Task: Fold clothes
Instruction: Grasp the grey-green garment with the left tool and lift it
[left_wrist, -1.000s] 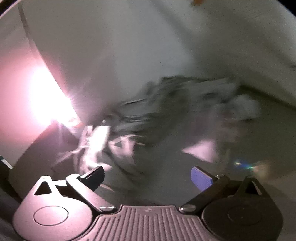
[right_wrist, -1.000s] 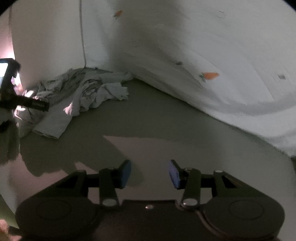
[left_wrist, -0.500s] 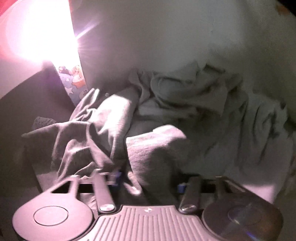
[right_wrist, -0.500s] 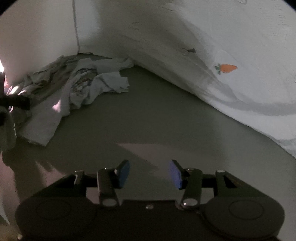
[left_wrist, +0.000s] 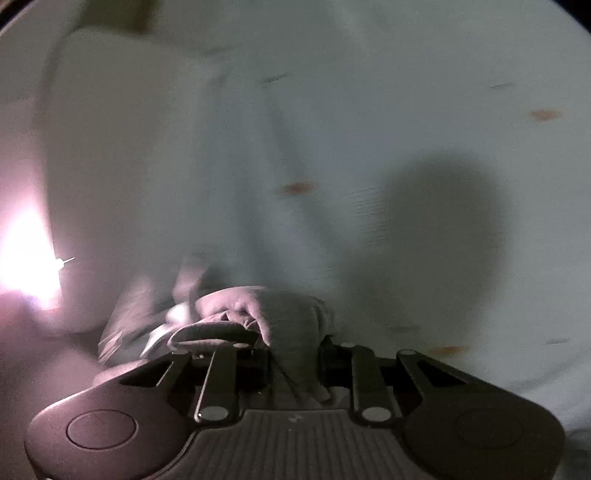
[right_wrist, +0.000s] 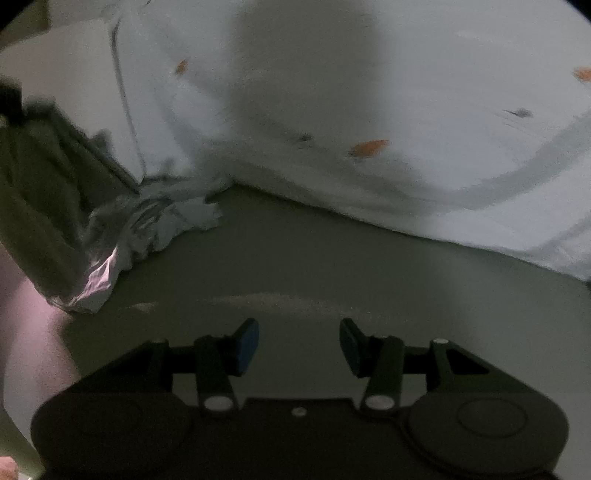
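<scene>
Since half a second earlier the grey garment had left the pile and now hung bunched at lower centre of the left wrist view, the left gripper having just closed its jaws on it. Behind it rose a white carrot-print sheet. The right gripper hovered half open and empty over the bare grey surface, with the remaining clothes pile at middle left.

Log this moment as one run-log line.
left gripper: shut on grey garment, just closed | right gripper: open, empty | clothes pile: unfolded
</scene>
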